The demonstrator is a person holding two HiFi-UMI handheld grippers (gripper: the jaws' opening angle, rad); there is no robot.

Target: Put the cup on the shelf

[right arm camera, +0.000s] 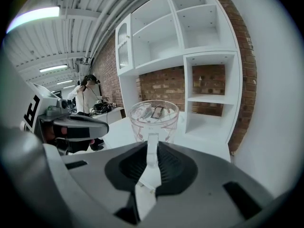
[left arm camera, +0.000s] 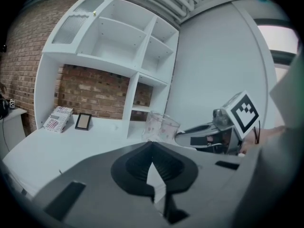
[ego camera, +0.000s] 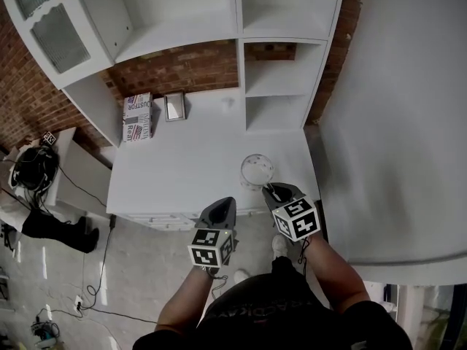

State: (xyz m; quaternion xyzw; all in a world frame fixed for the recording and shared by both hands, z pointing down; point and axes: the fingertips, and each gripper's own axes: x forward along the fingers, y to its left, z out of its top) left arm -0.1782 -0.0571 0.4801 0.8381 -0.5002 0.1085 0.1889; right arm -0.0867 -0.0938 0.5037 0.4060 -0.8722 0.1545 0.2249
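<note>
A clear cup (ego camera: 257,170) with a faint pink print is near the front edge of the white table (ego camera: 190,166). My right gripper (ego camera: 270,189) is just behind it, shut on the cup's clear handle (right arm camera: 151,148), which runs up between the jaws. In the right gripper view the cup (right arm camera: 153,120) stands upright straight ahead. I cannot tell whether its base touches the table. My left gripper (ego camera: 225,201) is beside it to the left, shut and empty, with its tips meeting (left arm camera: 152,144). The left gripper view shows the cup (left arm camera: 161,126) and the right gripper (left arm camera: 179,136) on its right.
A white shelf unit (ego camera: 273,79) with open compartments stands at the table's back right. A printed box (ego camera: 137,117) and a small picture frame (ego camera: 174,106) lie at the back left. A white wall (ego camera: 394,122) bounds the right. A low side table with cables (ego camera: 33,168) is at the left.
</note>
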